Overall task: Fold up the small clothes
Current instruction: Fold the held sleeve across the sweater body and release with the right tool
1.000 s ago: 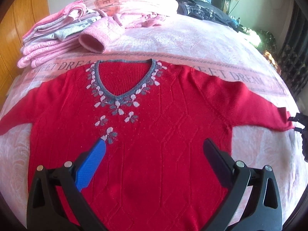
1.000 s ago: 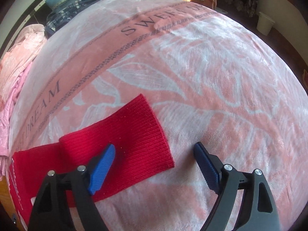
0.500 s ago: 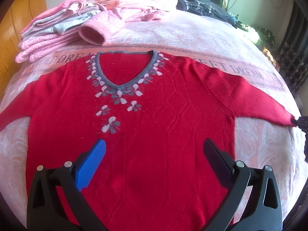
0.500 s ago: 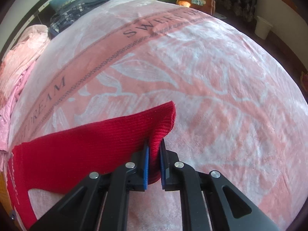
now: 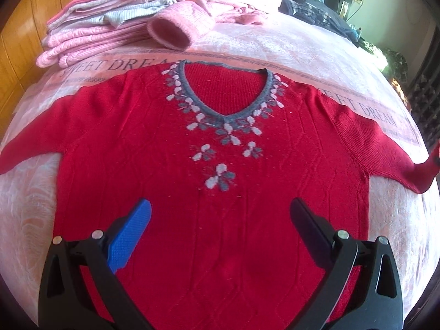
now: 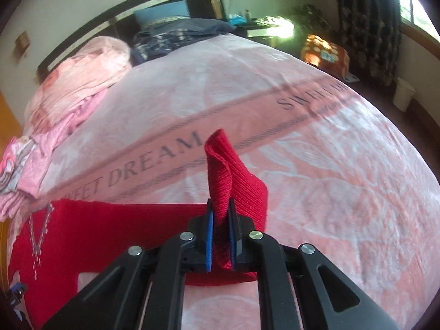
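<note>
Right wrist view has the right gripper [image 6: 220, 236] with its jaws pinched tight on the cuff [image 6: 228, 181] of the red sweater [image 5: 220, 206], cuff lifted and sticking up between the pads. Over on the left, the left gripper [image 5: 220, 220] hangs above the sweater's lower front, jaws spread wide, nothing in them. Sweater's laid face-up, flat on the pink blanket [image 6: 330, 165], folded pink stack [image 5: 110, 33] behind the collar. Looks like the sleeve-fold step: next I'd guess carry that cuff across the chest without dragging the body.
</note>
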Tool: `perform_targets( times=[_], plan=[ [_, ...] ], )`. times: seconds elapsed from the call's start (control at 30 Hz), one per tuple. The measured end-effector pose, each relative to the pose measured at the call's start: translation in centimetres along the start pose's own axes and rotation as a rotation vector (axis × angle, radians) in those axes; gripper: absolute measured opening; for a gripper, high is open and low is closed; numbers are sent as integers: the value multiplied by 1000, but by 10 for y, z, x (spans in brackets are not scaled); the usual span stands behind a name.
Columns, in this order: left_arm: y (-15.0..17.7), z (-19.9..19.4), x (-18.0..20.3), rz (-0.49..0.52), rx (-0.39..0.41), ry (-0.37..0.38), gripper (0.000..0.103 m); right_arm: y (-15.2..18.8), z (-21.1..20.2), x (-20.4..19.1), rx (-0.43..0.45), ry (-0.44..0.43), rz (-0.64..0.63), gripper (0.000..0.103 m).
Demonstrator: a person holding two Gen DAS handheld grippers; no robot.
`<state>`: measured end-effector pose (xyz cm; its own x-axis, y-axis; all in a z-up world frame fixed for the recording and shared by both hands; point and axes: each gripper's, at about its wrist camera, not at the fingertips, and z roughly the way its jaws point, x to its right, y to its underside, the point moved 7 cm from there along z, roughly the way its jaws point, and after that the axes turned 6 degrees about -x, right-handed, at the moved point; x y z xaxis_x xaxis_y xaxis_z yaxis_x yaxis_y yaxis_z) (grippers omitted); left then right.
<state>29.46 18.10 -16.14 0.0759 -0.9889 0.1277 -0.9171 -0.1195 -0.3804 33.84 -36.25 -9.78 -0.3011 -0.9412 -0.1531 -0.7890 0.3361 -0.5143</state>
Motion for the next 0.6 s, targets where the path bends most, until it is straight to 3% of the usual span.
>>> perform_targets(
  times=[0.17, 0.33, 0.47, 0.6],
  plan=[
    [-2, -1, -18, -24, 4, 6, 100, 12, 12, -118, -39, -114, -149, 9],
    [-4, -1, -36, -39, 3, 1, 100, 43, 32, -211, -93, -195, -241, 9],
    [-4, 2, -47, -45, -1, -5, 100, 74, 51, -268, -144, -262, -283, 9],
    [-6, 5, -50, -50, -10, 5, 100, 99, 75, -289, -194, -291, -289, 9]
  ],
)
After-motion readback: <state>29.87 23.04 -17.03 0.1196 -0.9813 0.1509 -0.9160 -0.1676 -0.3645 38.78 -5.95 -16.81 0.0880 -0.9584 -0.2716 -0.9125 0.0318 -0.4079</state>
